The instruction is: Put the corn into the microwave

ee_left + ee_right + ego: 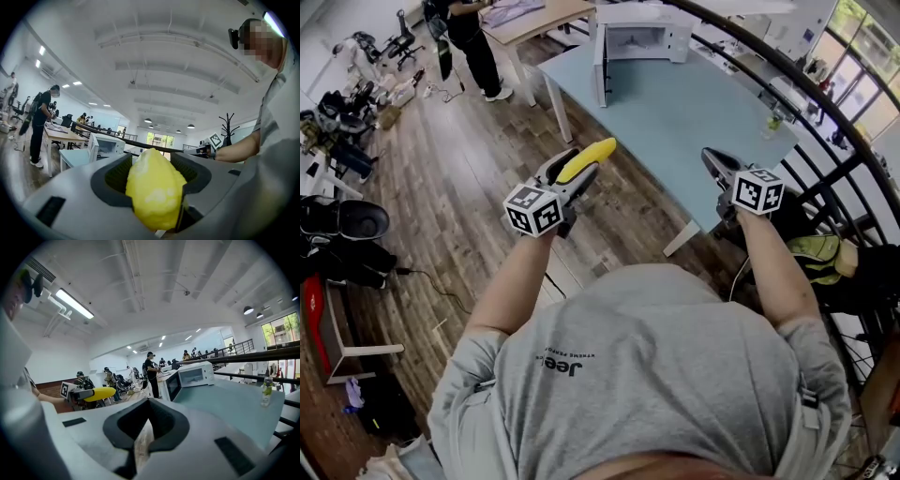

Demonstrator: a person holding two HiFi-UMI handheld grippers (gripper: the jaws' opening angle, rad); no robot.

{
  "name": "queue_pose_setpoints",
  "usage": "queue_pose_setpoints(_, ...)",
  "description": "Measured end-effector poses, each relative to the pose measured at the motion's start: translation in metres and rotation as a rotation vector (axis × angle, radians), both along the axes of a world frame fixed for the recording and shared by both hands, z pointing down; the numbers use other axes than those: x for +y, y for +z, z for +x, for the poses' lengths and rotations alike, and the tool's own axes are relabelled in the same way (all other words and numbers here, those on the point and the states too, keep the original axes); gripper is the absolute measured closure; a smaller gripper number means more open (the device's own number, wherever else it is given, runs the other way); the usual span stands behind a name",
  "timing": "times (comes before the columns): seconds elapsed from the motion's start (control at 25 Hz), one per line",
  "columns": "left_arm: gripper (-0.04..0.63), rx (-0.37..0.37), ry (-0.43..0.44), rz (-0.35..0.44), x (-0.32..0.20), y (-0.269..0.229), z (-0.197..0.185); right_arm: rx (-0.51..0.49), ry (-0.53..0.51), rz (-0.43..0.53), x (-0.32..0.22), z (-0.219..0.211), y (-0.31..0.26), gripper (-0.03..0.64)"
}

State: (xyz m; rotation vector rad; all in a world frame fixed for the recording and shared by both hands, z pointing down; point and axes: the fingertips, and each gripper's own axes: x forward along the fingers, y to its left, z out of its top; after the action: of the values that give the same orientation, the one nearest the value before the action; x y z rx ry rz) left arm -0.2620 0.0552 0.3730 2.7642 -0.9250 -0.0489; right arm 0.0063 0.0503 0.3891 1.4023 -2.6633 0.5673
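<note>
The corn (589, 157) is a yellow cob, and my left gripper (579, 169) is shut on it, holding it level over the wooden floor short of the table's near corner. In the left gripper view the corn (154, 192) fills the gap between the jaws. The white microwave (639, 39) stands at the far end of the light blue table (675, 117) with its door (600, 66) swung open; it also shows as the microwave (190, 378) in the right gripper view. My right gripper (714, 164) hovers over the table's near right edge, shut and empty, its gripper (146, 430) jaws meeting.
A clear bottle (774, 122) stands near the table's right edge, beside a curved black railing (825, 103). A person (473, 42) stands at a wooden desk (534, 19) at the far left. Office chairs and bags (342, 220) line the left floor.
</note>
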Motion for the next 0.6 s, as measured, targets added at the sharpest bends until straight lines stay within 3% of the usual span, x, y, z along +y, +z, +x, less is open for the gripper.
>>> queue_pose_setpoints(0.32, 0.330, -0.004, -0.017, -0.010, -0.026, 0.010, 0.028, -0.005, -0.025, 0.002, -0.036, 0.024, 0.008, 0.600)
queue_pose_setpoints(0.6, 0.330, -0.001, -0.122, -0.010, -0.061, 0.010, 0.081, -0.026, -0.129, 0.000, -0.095, 0.070, 0.018, 0.600)
